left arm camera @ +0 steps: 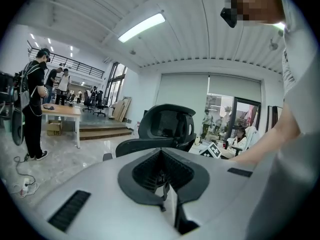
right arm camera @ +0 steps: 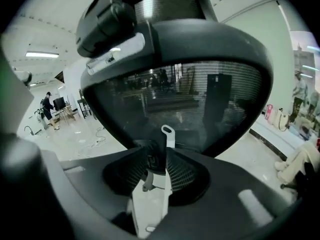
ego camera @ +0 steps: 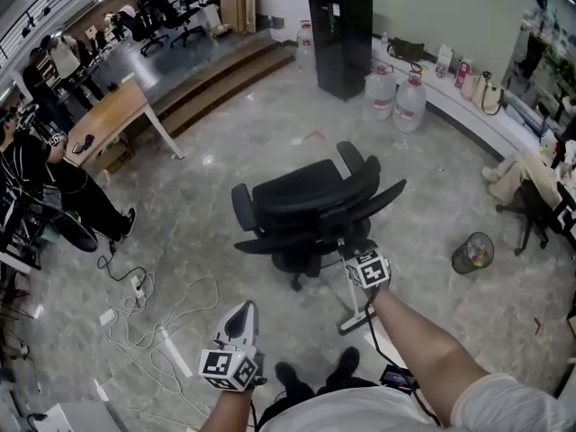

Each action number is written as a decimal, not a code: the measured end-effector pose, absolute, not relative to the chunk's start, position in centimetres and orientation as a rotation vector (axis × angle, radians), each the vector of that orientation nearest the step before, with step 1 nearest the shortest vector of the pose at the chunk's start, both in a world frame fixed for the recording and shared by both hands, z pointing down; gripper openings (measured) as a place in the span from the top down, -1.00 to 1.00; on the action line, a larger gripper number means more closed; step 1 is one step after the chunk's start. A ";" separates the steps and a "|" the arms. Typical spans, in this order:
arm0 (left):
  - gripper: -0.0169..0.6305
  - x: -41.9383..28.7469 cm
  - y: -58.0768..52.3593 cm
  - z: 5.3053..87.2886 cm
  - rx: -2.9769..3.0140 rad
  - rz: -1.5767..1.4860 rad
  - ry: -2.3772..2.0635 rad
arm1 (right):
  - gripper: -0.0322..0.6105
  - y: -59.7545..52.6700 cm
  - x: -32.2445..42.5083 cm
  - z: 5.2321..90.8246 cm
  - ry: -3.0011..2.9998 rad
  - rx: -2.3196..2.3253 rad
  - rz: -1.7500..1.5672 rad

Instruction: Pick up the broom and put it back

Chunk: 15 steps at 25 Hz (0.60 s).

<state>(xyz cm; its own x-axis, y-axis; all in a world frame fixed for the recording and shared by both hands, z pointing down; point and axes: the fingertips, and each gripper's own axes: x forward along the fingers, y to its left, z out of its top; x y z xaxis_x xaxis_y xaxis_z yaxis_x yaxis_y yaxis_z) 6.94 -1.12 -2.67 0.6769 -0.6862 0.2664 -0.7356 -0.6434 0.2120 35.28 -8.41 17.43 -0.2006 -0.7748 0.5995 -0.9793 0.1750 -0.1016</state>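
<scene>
A white broom handle [right arm camera: 167, 143] with a hanging loop at its top stands upright between the jaws of my right gripper [right arm camera: 159, 156]. The jaws are spread wider than the handle, with a gap on its left side. In the head view the broom [ego camera: 356, 301] runs down from my right gripper [ego camera: 353, 254] to a dark end on the floor, just behind a black office chair [ego camera: 306, 201]. The chair's mesh back [right arm camera: 190, 84] fills the right gripper view. My left gripper [ego camera: 243, 313] hangs lower left, jaws together and empty, its tips [left arm camera: 161, 155] pointing towards the chair [left arm camera: 167, 126].
White cables and a power strip [ego camera: 148, 318] lie on the floor at the left. A wastebasket [ego camera: 472, 252] stands at the right. Farther back are water jugs [ego camera: 396, 97], a black cabinet [ego camera: 340, 43], a wooden desk [ego camera: 108, 120], steps, and people at the left edge.
</scene>
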 end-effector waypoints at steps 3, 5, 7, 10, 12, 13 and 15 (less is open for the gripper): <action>0.93 6.8 -1.7 -4.3 2.608 0.200 -1.141 | 0.54 -7.2 34.0 14.0 -2.109 1.656 0.633; 0.93 6.3 -2.0 -5.7 2.627 0.175 -1.143 | 0.54 -6.2 32.3 11.2 -2.157 1.650 0.599; 0.93 5.4 -1.9 -7.1 2.648 0.149 -1.122 | 0.54 -4.7 29.9 8.0 -2.206 1.664 0.573; 0.93 3.9 -0.8 -9.0 2.693 0.114 -1.077 | 0.61 -2.2 25.0 3.2 -2.303 1.656 0.504; 0.93 2.6 -0.3 -10.3 2.722 0.088 -1.064 | 0.67 -1.2 21.5 -0.2 -2.379 1.644 0.449; 0.93 1.7 0.0 -11.1 2.730 0.074 -1.060 | 0.70 -0.7 19.6 -1.9 -2.418 1.636 0.433; 0.93 -0.7 1.1 -12.4 2.732 0.049 -1.054 | 0.72 0.8 15.2 -4.9 -2.492 1.602 0.407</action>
